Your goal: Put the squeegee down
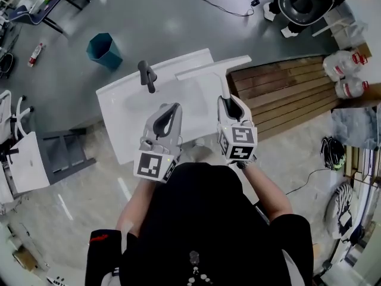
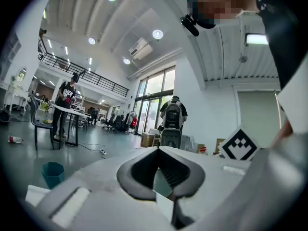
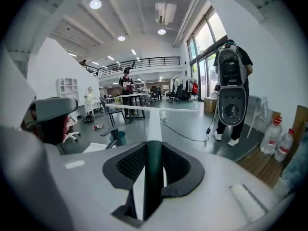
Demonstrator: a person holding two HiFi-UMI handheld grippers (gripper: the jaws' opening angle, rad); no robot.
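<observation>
My right gripper (image 1: 231, 102) is shut on the dark green handle of the squeegee (image 1: 214, 68). Its long white blade lies crosswise above the far edge of the white sink (image 1: 116, 114). In the right gripper view the squeegee (image 3: 153, 129) runs straight out from between the jaws of my right gripper (image 3: 154, 146), and the pads press on both sides of its handle. My left gripper (image 1: 169, 108) hovers over the sink's middle, just left of the right one. In the left gripper view my left gripper (image 2: 157, 151) has its tips together and nothing between them.
A black faucet (image 1: 147, 75) stands at the sink's far left. A teal bin (image 1: 104, 50) sits on the floor beyond it. A wooden platform (image 1: 284, 98) adjoins the sink on the right, with plastic jugs (image 1: 348, 71) past it. A white cart (image 1: 27, 161) stands at left.
</observation>
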